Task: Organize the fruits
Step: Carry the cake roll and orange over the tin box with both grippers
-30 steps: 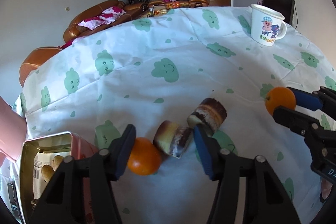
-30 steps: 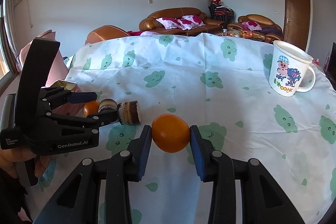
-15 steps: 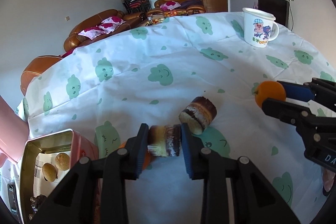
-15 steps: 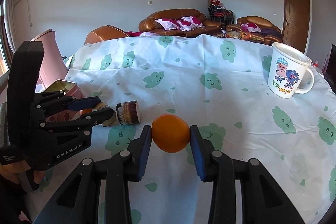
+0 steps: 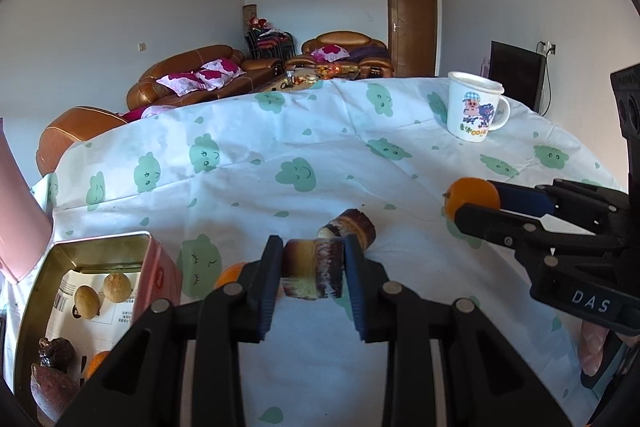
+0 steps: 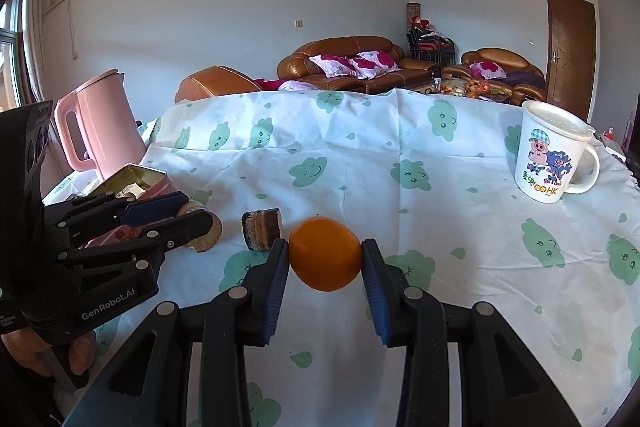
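My left gripper point(image 5: 312, 267) is shut on a brown and cream cake roll piece point(image 5: 313, 269) and holds it above the cloth. A second cake roll piece point(image 5: 352, 227) lies just beyond it, and an orange point(image 5: 230, 274) lies on the cloth behind the left finger. An open pink tin point(image 5: 100, 291) at the lower left holds several fruits. My right gripper point(image 6: 325, 259) is shut on an orange point(image 6: 325, 254) held above the table; it also shows in the left wrist view point(image 5: 472, 195). The left gripper shows in the right wrist view point(image 6: 172, 217).
A white cartoon mug point(image 6: 548, 153) stands at the far right of the table. A pink kettle point(image 6: 98, 125) stands at the left edge behind the tin. The cloud-print tablecloth point(image 6: 360, 163) covers the table. Sofas stand beyond it.
My left gripper closed on the cake roll piece and lifted it off the cloth. The right gripper stayed shut on its orange and barely moved.
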{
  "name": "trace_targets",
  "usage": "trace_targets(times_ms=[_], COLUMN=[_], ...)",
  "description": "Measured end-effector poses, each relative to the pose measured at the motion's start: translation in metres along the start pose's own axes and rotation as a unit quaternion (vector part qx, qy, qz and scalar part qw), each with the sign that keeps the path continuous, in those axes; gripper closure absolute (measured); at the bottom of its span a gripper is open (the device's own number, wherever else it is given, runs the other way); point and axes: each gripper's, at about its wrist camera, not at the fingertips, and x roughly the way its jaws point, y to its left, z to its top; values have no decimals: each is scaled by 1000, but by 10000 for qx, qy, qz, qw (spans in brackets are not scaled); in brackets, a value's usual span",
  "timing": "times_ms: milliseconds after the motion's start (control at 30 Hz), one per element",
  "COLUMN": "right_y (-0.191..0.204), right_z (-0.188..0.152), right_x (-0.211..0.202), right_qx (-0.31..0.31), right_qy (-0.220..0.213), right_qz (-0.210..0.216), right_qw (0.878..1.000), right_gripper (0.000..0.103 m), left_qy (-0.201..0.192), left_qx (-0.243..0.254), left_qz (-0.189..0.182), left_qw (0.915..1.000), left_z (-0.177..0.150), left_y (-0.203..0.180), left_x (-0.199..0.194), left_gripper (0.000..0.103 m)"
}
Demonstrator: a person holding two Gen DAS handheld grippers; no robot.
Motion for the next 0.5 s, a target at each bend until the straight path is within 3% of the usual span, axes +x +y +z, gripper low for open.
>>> trace_targets(times_ms=[500], right_y=[4], right_z=[-1], right_x=[-17], right_qx=[-147], right_qy=[-461], right_qz=[-24], right_qw=[9988], right_gripper=[64], left_qy=[-435], left_qx=[-170], left_qz=[297], left_qw=[9985], left_z=[-5], left_y=[2], left_x=[-21], left_gripper=[71])
